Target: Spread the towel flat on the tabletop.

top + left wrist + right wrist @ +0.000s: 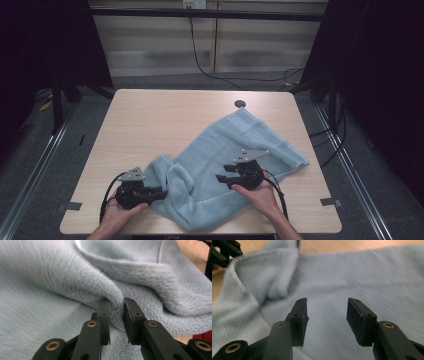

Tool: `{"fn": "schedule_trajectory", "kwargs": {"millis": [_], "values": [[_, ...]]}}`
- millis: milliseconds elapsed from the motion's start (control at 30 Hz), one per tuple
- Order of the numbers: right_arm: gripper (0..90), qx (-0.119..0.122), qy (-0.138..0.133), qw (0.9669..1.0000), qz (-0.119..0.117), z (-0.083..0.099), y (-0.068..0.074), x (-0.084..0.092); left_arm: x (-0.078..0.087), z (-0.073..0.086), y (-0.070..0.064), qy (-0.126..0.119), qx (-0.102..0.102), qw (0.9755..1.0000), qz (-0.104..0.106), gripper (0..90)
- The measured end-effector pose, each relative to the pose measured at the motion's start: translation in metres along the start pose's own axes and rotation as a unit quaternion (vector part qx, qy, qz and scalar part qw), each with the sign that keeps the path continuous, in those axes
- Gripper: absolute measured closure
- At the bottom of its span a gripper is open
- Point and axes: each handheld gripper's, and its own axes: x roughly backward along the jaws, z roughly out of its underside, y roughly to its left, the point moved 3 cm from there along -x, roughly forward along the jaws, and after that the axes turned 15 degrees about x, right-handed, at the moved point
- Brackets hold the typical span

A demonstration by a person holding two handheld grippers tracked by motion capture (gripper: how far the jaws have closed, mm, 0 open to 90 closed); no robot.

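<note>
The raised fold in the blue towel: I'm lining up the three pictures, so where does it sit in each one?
High view: the raised fold sits lower centre, just right of the left claw.
Left gripper view: centre, a ridge between the jaws.
Right gripper view: upper left, beyond the open right claw.
Shared landmark: the pale wooden table, seen past the blue towel.
</note>
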Motion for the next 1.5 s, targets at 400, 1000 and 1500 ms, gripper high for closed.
{"fn": "schedule_trajectory", "kwargs": {"millis": [400, 1000, 1500], "values": [[47.9, 0.012, -0.036, 0.9967, -0.071, -0.060, 0.020, -0.061, 0.001, -0.047, 0.067, -0.092, 0.044, 0.9920, -0.076, 59.7], [57.0, 0.025, -0.015, 0.9889, -0.145, -0.068, 0.061, -0.102, -0.032, -0.042, 0.073, -0.034, 0.027, 0.9977, -0.052, 67.3], [89.4, 0.037, -0.026, 0.9901, -0.133, -0.061, 0.056, -0.082, -0.029, -0.041, 0.072, -0.037, 0.035, 0.9975, -0.048, 84.3]]}}
